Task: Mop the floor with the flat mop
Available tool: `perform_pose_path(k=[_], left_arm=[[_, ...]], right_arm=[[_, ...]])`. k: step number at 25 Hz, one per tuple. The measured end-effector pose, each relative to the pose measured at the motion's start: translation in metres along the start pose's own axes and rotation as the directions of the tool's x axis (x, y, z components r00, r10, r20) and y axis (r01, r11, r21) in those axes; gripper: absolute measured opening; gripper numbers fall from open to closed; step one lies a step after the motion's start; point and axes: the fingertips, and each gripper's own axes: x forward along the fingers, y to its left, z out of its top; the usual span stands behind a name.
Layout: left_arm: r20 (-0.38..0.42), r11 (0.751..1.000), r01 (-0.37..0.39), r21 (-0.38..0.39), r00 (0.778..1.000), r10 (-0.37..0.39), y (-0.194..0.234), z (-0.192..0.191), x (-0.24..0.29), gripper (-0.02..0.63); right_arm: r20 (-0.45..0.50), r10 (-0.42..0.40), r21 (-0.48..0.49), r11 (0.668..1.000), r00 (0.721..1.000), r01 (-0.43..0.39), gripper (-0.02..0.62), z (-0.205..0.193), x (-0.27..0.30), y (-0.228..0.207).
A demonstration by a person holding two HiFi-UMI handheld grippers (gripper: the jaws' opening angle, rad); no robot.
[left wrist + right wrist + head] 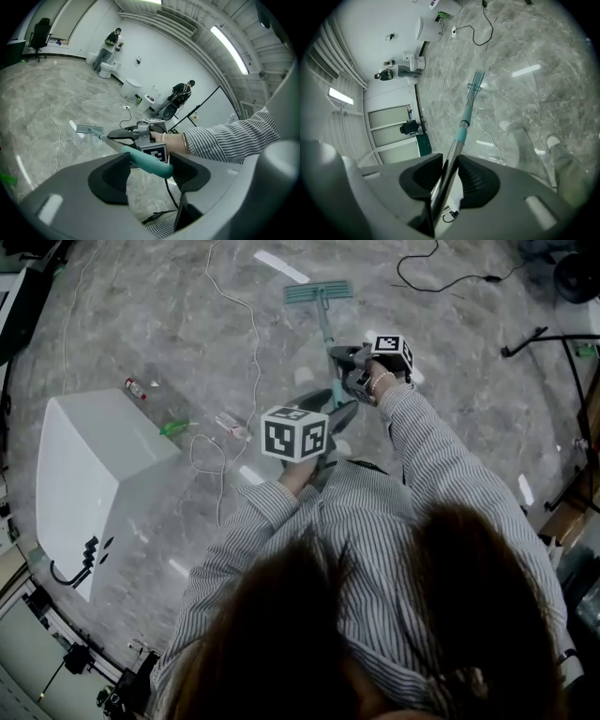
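Note:
The flat mop has a teal head (319,292) lying flat on the grey marble floor ahead of me, and its pole slants back toward my body. My right gripper (352,367) is shut on the metal pole (454,154) below the teal collar; the mop head (476,82) shows far down the pole. My left gripper (328,416) sits lower, nearer my chest, and clamps the teal end grip (150,164). The left gripper view looks along the pole to the right gripper (136,133) and the mop head (89,129).
A white box (94,474) stands on the floor at left, with a small bottle (136,388), a green item (176,427) and a white cable (220,465) beside it. Black cable (441,282) and a stand (562,343) lie to the right. Two people (110,44) stand far off.

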Motion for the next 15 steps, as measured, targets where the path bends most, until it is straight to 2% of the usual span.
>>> perform_pose_path(k=[7,15], left_arm=[[-0.075,0.998,0.033,0.050,0.997,-0.029,0.063,0.111,0.035,0.275],[-0.092,0.998,0.040,0.056,0.995,-0.035,0.134,0.235,0.063,0.270]], right_arm=[[0.032,-0.006,0.022,1.000,0.999,0.005,0.104,0.092,0.055,0.077],[0.077,0.020,0.059,0.998,0.997,-0.025,0.104,0.187,0.112,0.166]])
